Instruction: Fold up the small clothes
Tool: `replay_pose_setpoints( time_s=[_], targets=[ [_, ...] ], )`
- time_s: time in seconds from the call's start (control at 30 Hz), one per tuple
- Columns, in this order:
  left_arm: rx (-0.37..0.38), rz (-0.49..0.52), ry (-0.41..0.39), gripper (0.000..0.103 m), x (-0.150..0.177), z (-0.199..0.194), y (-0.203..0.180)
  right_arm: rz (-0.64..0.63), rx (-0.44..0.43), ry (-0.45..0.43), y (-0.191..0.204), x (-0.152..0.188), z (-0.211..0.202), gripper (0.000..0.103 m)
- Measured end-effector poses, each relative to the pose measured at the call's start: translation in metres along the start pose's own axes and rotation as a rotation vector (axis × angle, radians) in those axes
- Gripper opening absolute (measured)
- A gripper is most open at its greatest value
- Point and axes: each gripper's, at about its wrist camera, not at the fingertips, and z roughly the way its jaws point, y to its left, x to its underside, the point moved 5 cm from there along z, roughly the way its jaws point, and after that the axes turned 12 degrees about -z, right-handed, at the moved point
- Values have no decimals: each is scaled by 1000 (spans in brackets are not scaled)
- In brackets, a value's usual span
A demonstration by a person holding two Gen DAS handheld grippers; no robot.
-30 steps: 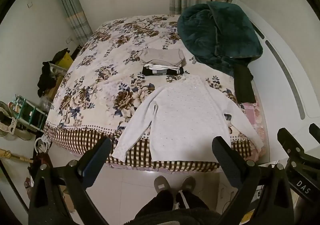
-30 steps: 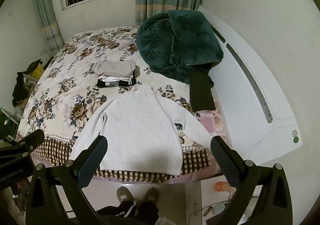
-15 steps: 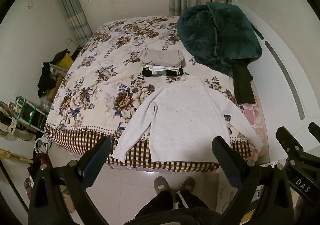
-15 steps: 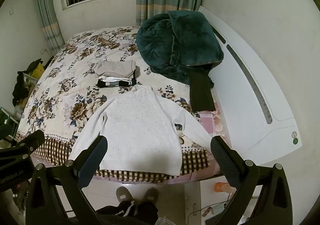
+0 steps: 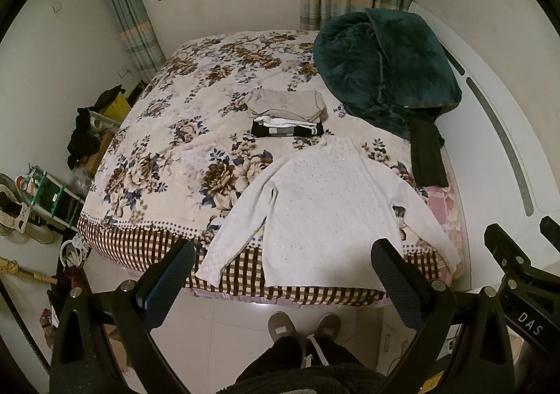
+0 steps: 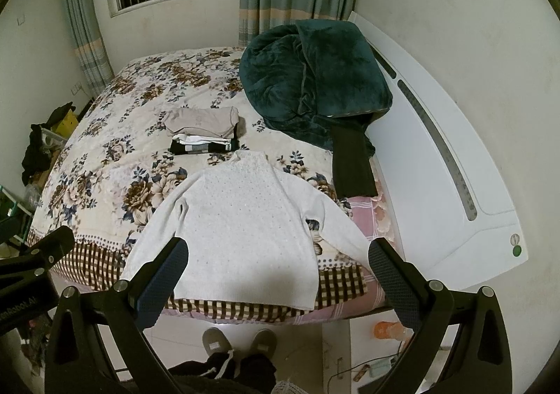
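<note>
A small white knit sweater (image 5: 322, 205) lies flat on the floral bed, sleeves spread, hem at the near edge; it also shows in the right wrist view (image 6: 245, 222). Behind it is a stack of folded clothes (image 5: 285, 112), beige on top, also in the right wrist view (image 6: 203, 129). My left gripper (image 5: 280, 275) is open and empty, held above the floor in front of the hem. My right gripper (image 6: 278, 269) is open and empty, near the hem and right sleeve.
A dark green blanket (image 5: 385, 68) and a black garment (image 5: 427, 152) lie at the bed's right by the white headboard (image 6: 437, 166). Clutter (image 5: 45, 191) stands on the floor at the left. The person's feet (image 5: 304, 324) stand on the tiled floor.
</note>
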Motion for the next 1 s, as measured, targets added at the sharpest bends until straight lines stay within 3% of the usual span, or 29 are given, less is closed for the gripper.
replay_pose_setpoints(
  time_s=[1.0],
  targets=[
    [4, -8, -12, 103, -3, -1, -1, -1, -1, -8, -1, -3, -2, 103]
  ],
)
